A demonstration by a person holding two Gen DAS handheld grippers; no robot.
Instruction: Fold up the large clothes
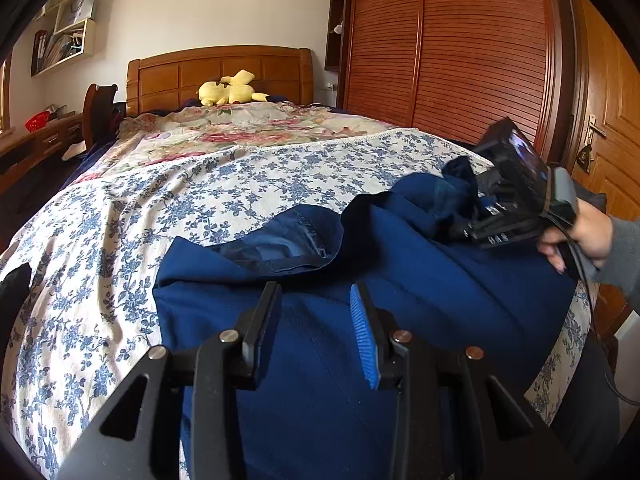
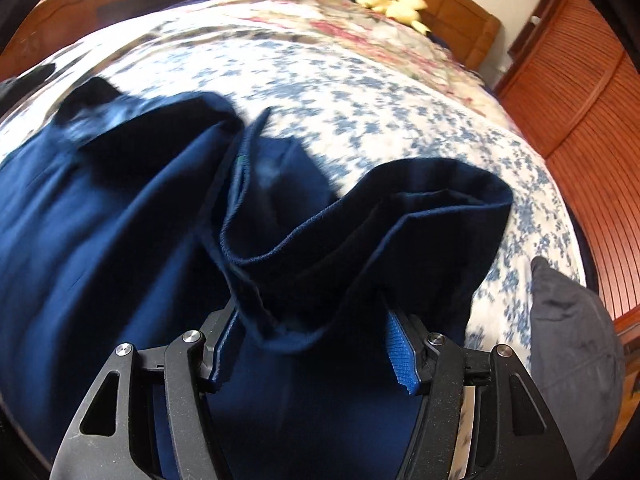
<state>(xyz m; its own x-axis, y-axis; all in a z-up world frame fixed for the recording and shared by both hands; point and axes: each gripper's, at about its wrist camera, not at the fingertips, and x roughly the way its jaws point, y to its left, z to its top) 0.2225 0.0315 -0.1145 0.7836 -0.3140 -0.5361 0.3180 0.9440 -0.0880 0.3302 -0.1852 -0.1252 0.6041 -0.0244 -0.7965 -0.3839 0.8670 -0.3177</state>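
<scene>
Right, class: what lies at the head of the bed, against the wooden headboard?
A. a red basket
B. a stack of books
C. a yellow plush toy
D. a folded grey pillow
C: the yellow plush toy lies right in front of the headboard, beyond the navy garment spread on the blue-flowered bedsheet.

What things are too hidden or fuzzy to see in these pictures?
- Right tongs, left wrist view: their tips are buried in the blue garment.
- Blue garment, right wrist view: its far left part is smeared by motion blur.
- Yellow plush toy, left wrist view: too small to show what it is.
- Shelf, left wrist view: contents too small and warped by the lens edge.
- Left tongs: nothing between them.
</scene>
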